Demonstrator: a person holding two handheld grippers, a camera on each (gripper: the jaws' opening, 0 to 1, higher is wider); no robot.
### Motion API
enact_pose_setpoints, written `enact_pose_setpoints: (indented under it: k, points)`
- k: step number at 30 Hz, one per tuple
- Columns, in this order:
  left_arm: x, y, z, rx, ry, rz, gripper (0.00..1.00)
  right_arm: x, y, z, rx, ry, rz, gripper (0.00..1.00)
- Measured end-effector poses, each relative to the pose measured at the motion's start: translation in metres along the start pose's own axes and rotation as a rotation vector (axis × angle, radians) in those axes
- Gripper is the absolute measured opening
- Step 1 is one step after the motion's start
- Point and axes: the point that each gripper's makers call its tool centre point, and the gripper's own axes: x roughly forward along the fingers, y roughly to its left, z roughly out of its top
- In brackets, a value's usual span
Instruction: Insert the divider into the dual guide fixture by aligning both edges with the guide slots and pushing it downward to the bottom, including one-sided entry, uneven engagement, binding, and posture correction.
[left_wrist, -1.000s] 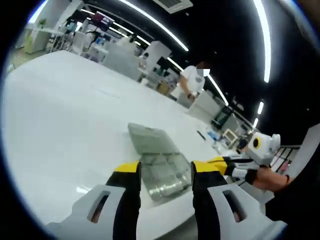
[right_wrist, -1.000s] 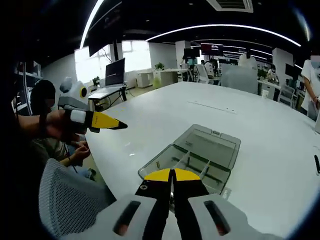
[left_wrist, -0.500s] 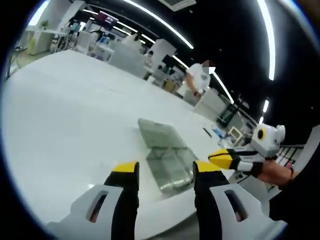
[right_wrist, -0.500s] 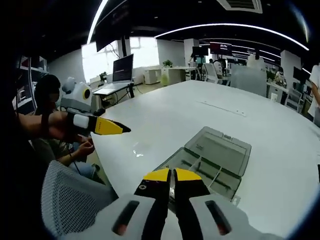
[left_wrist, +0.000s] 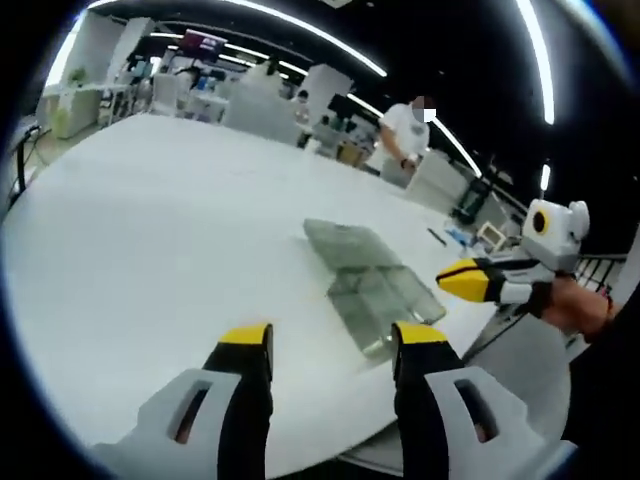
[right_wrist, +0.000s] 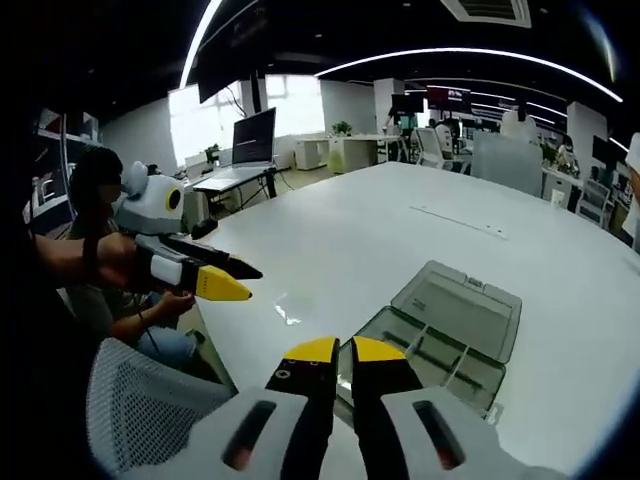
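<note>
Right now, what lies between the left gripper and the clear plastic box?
Nothing: in the left gripper view, bare white table separates the left gripper from the clear plastic box.

- Long ceiling light strips (right_wrist: 470, 55) glare against a dark ceiling.
- The white table (left_wrist: 150, 230) is evenly bright, nearly washed out.
- Edges bend strongly; the left gripper view is softly blurred.

White table (left_wrist: 150, 230) — a broad, glossy surface reflecting the ceiling light strips (right_wrist: 450, 55). Grey mesh office chair (right_wrist: 140, 405) at the table's near edge. A seated person (right_wrist: 95, 200) beside it. Monitor (right_wrist: 253, 135) on a far desk, before bright windows. A standing person in a white shirt (left_wrist: 405, 135) beyond the table's far side — desks and chairs behind.
</note>
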Motion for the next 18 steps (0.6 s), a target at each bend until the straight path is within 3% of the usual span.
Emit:
enact_pose_setpoints:
  k: [8,18]
  points:
    - [0.017,0.024,-0.015,0.155,0.112,0.086,0.46,-0.008,-0.009,-0.002,0.021,-0.005,-0.032,0.00]
    - [0.030,0.046,-0.030,0.215,0.185,0.166,0.45,-0.018,-0.015,-0.008,0.047,-0.007,-0.054,0.00]
